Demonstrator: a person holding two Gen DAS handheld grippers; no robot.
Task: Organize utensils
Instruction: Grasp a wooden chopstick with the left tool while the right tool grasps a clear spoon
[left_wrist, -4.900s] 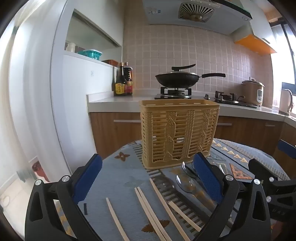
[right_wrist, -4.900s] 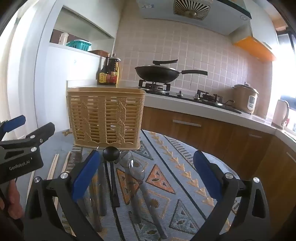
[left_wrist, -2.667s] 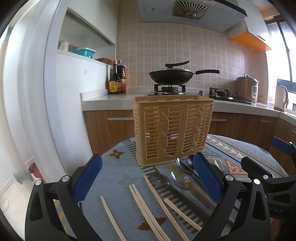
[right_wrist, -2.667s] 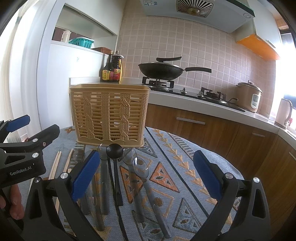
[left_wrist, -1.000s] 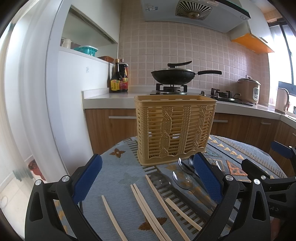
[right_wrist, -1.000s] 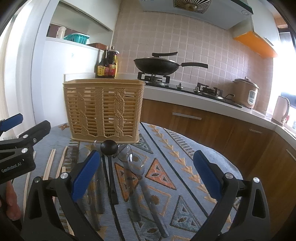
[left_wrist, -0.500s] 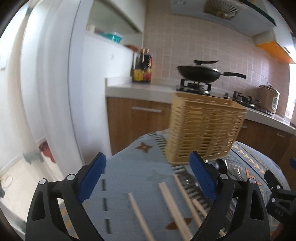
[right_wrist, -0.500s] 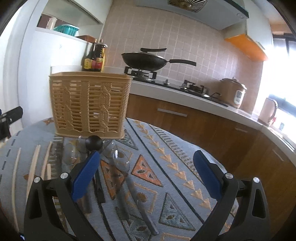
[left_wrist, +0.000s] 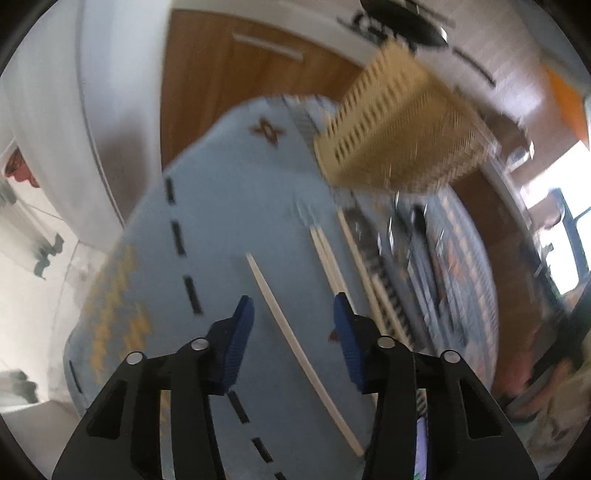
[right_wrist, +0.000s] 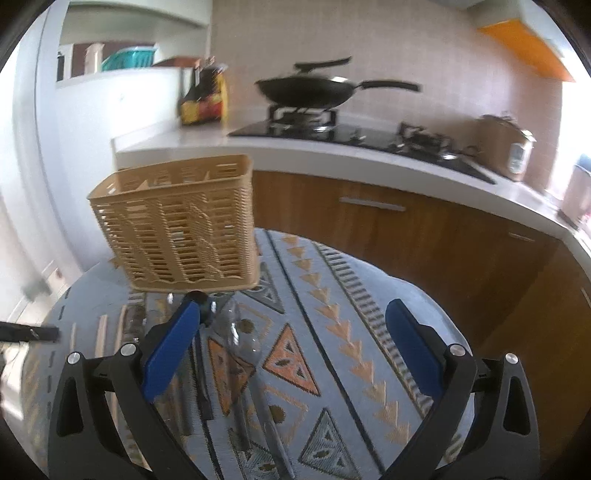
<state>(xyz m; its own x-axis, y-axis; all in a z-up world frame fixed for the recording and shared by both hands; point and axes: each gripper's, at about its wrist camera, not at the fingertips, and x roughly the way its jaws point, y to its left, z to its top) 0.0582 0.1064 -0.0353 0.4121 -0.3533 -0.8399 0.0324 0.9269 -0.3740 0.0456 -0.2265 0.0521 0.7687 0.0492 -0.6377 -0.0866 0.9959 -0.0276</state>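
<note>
Left gripper (left_wrist: 293, 317): half open and closing around the pale wooden chopstick (left_wrist: 284, 321), no squeeze yet.
Right gripper (right_wrist: 291, 336): wide, closing a little, holds nothing.
Tip: pinch the stick mid-length, near the tan woven plastic basket (left_wrist: 399, 129).

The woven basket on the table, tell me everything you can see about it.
The basket is a tan, rectangular, plastic-looking holder with slotted, woven-pattern walls and an open top. It stands upright on the patterned tablecloth, towards the table's far side. Spoons lie just in front of its base. Nothing shows above its rim; neither gripper touches it.
</note>
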